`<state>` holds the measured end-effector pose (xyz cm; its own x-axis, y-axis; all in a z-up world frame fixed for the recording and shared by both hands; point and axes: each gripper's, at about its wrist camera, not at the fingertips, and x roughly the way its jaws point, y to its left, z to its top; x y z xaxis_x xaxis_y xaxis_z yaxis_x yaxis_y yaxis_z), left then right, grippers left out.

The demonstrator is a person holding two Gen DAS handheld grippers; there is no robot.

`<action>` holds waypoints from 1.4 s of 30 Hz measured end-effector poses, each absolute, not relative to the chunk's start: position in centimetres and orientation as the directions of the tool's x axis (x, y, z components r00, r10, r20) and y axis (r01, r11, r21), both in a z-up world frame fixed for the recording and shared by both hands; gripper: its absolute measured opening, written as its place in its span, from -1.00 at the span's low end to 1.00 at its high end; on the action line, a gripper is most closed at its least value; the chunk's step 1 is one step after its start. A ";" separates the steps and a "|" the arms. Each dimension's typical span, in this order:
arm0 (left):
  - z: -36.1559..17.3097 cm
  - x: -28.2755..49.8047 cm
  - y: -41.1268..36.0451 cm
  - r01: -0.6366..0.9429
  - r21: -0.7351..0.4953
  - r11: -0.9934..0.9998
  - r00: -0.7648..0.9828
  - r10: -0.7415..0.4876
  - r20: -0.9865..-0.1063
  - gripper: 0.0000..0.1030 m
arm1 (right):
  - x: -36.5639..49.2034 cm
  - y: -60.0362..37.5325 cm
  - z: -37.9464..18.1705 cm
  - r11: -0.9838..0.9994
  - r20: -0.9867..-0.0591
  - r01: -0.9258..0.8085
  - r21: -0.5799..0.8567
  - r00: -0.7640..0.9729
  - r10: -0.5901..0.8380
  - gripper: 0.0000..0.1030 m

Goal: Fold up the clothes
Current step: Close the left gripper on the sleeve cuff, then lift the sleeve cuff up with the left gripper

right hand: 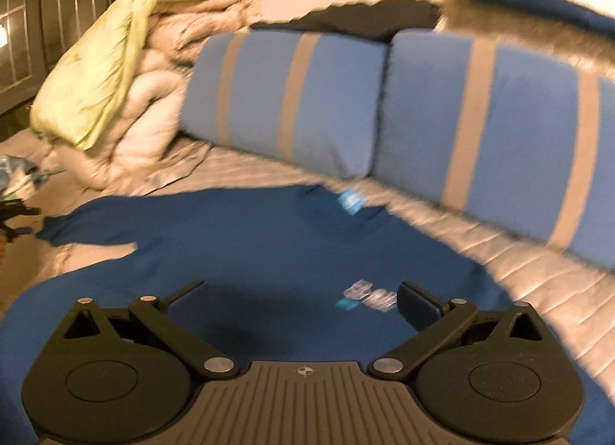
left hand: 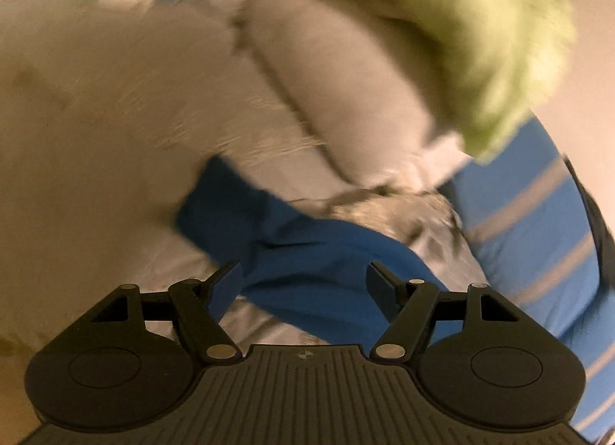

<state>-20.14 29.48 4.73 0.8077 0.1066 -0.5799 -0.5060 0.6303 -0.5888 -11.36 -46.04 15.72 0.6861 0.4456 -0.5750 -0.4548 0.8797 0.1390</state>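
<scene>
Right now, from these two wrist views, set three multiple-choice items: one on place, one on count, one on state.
1. The dark blue cotton shirt lies: A on the quilted grey bedspread; B on the pillows; C on the floor.
2. Blue pillows with tan stripes: A one; B two; C four.
3. The right gripper is: A shut on cloth; B shut empty; C open.

A: shirt spread flat on the bedspread.
B: two pillows stand side by side.
C: fingers wide apart, nothing between.

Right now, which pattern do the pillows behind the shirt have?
Light blue with tan stripes; the pillows show best in the right wrist view.
</scene>
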 end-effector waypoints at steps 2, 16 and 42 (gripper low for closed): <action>3.1 -20.3 30.9 -0.541 -0.609 0.580 0.793 0.112 -0.599 0.36 | -12.0 -44.7 14.7 0.869 -0.591 -0.469 0.161 0.659 0.465 1.00; -2.1 -18.8 36.2 -0.570 -0.780 0.257 0.818 0.091 -0.568 -0.66 | -13.1 -41.9 10.6 0.855 -0.655 -0.465 0.230 0.576 0.489 1.00; 22.7 -10.8 20.5 -0.184 -0.330 0.926 0.932 0.058 -0.357 -0.80 | -12.8 -42.9 9.2 0.912 -0.610 -0.372 0.174 0.687 0.396 1.00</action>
<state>-10.84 20.52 22.70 0.9322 0.0578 -0.3572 -0.1838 0.9260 -0.3297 -12.76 -42.90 9.21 0.6867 0.3961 -0.6096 -0.3719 0.9119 0.1736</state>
